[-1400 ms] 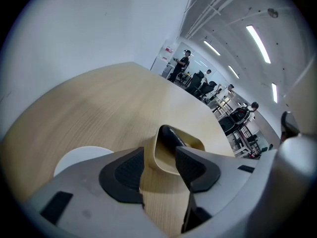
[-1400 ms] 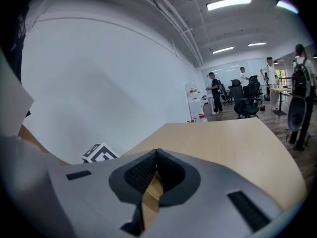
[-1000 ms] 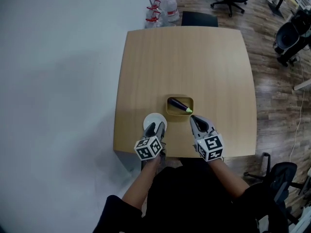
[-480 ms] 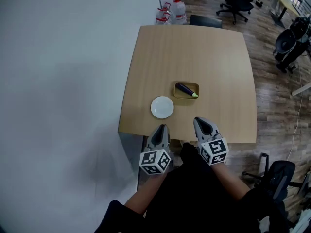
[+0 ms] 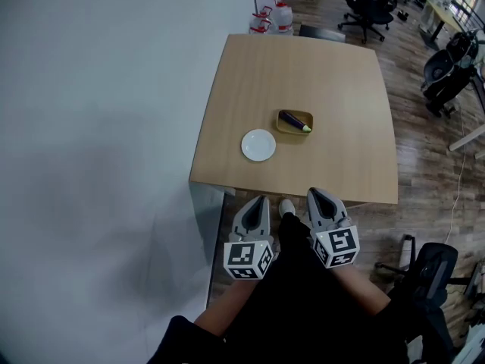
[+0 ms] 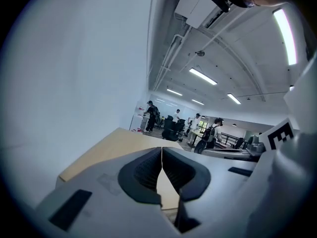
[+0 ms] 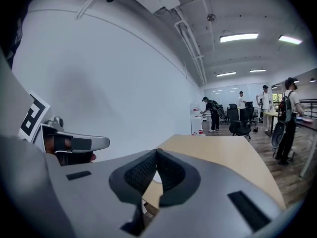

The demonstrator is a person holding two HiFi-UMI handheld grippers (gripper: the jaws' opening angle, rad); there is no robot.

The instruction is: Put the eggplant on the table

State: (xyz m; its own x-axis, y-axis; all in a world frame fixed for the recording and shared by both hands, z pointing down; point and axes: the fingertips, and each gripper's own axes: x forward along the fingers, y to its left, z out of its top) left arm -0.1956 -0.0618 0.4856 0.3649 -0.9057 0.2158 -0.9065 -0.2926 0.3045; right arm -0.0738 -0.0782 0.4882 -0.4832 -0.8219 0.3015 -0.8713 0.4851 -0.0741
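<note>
In an open office, the eggplant (image 5: 295, 121) lies in a tan dish (image 5: 304, 116) on the wooden counter (image 5: 303, 67), white plate (image 5: 258, 145) at its 8 o'clock. The left tongs (image 5: 258, 201) and right tongs (image 5: 317, 194) hang closed, empty.

A plain white wall (image 5: 98, 127) fills the left half of the head view. Beside it, at centre, stands a light wooden table (image 5: 303, 74) with rounded corners, on a brown plank floor (image 5: 432, 165). Water bottles (image 5: 274, 17) stand at top centre, beyond the table's far edge. Black office chairs (image 5: 367, 10) sit in the upper right, and another chair (image 5: 433, 268) is at lower right. In the gripper views, strip lights (image 7: 238, 36) shine on a white ceiling crossed by pipes (image 7: 192, 43).
</note>
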